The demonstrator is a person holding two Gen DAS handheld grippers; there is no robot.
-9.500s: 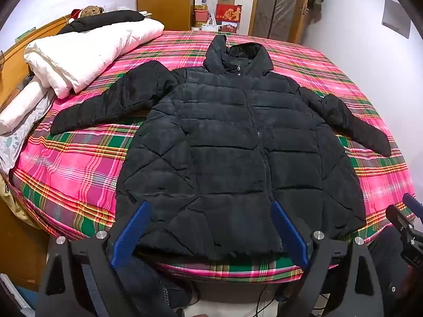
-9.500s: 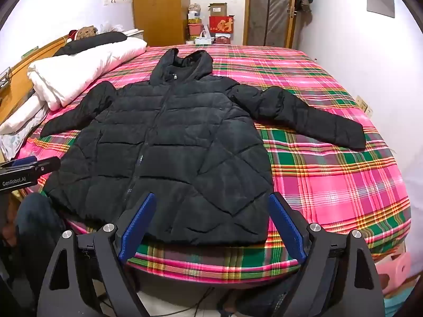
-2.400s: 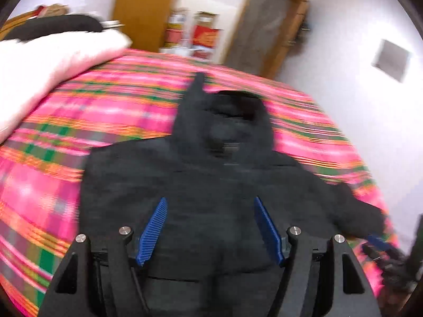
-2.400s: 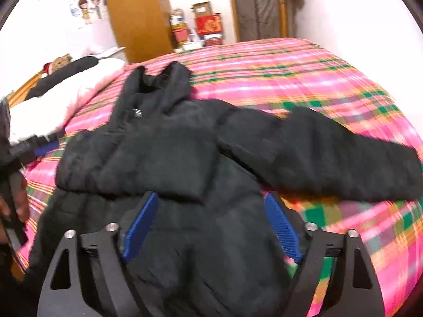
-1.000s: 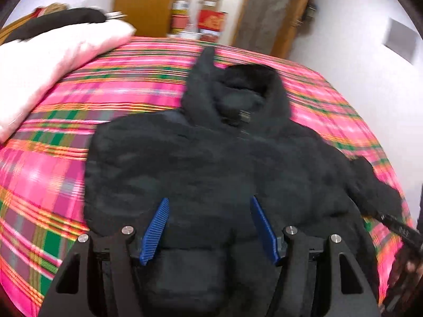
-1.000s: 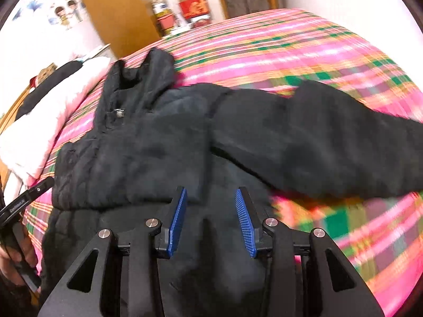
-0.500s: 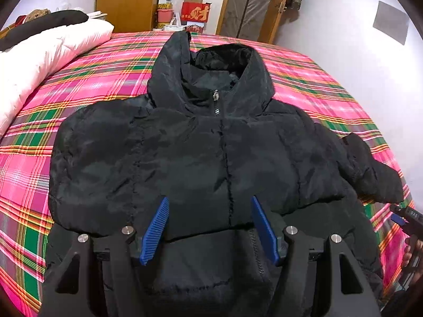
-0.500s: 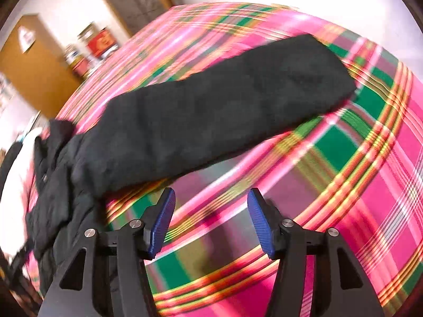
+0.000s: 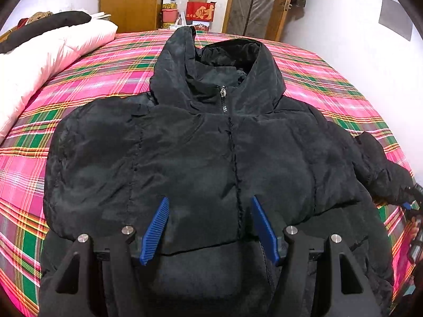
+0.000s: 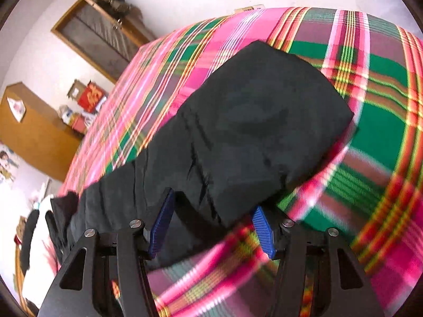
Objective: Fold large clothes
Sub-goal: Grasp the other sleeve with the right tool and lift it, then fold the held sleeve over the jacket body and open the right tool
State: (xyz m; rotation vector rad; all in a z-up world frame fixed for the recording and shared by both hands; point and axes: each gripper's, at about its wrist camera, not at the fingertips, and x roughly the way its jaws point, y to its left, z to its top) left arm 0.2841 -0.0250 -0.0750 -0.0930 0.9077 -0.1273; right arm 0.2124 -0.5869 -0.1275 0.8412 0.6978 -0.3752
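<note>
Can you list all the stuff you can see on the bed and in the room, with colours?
puffer jacket: one, black, spread on the bed, one sleeve stretched out sideways
bed cover: one, pink and green plaid, under the jacket
duvet: one, white, far left of the bed
wardrobe: one, brown wood, by the back wall
boxes: a few, red and brown, beside the wardrobe
left gripper: black with blue jaws, open above the jacket
right gripper: black with blue jaws, open around the sleeve

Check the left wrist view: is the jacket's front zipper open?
No, the zipper on the black jacket is closed up to the collar.
</note>
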